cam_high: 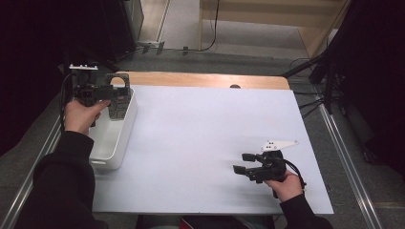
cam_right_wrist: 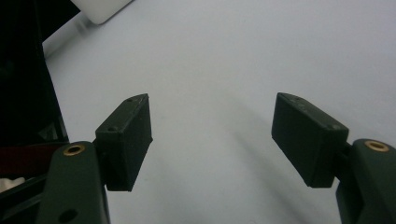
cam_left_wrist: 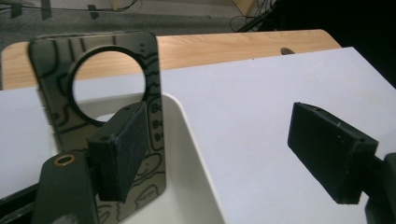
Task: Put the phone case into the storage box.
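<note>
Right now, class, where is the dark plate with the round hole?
In the high view, the dark plate stands upright at the table's far left, in the white bin, beside the left gripper.

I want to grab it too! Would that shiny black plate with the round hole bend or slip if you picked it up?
The black plate looks flat with crisp straight edges, so it is probably stiff, not floppy. Its glossy surface mirrors the room, so it may be slippery. It is thin and stands on edge in the white bin, so it would likely tip over if nudged.
</note>
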A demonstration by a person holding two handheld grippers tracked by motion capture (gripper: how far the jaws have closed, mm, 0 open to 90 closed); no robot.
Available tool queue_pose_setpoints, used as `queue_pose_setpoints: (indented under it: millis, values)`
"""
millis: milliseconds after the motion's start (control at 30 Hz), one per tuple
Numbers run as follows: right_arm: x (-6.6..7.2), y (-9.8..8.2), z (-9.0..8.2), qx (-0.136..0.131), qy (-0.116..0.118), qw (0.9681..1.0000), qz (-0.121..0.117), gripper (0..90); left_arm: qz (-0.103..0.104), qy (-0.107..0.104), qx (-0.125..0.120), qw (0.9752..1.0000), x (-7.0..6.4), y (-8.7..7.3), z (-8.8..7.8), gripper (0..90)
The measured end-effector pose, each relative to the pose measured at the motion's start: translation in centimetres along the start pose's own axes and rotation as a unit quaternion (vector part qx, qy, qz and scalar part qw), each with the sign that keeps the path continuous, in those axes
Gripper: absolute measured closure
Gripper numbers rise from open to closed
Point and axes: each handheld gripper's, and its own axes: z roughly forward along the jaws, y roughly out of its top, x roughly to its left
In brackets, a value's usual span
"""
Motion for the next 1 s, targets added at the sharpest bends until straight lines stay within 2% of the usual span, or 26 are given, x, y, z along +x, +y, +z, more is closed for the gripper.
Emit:
queue_pose_setpoints:
  millis: [267,467,667,1000]
  values:
    - [0.0,0.0,0.0,-0.001,0.0,1.0,0.0,27.6,0.012,-0.023,0.005,0.9997,-2.1,-0.1,0.2,20.2]
    - [0.0,0.0,-0.1,0.0,0.001,1.0,0.0,27.6,0.029,-0.04,0.012,0.9987,-3.9,-0.6,0.5,20.2]
    - [0.1,-0.1,-0.2,0.001,0.001,1.0,0.002,27.6,0.048,-0.067,0.02,0.9964,-6.1,-1.8,0.8,20.2]
    - [0.0,-0.1,-0.2,0.0,0.001,1.0,0.004,27.6,0.068,-0.091,0.034,0.9929,-8.7,-4.3,1.3,20.3]
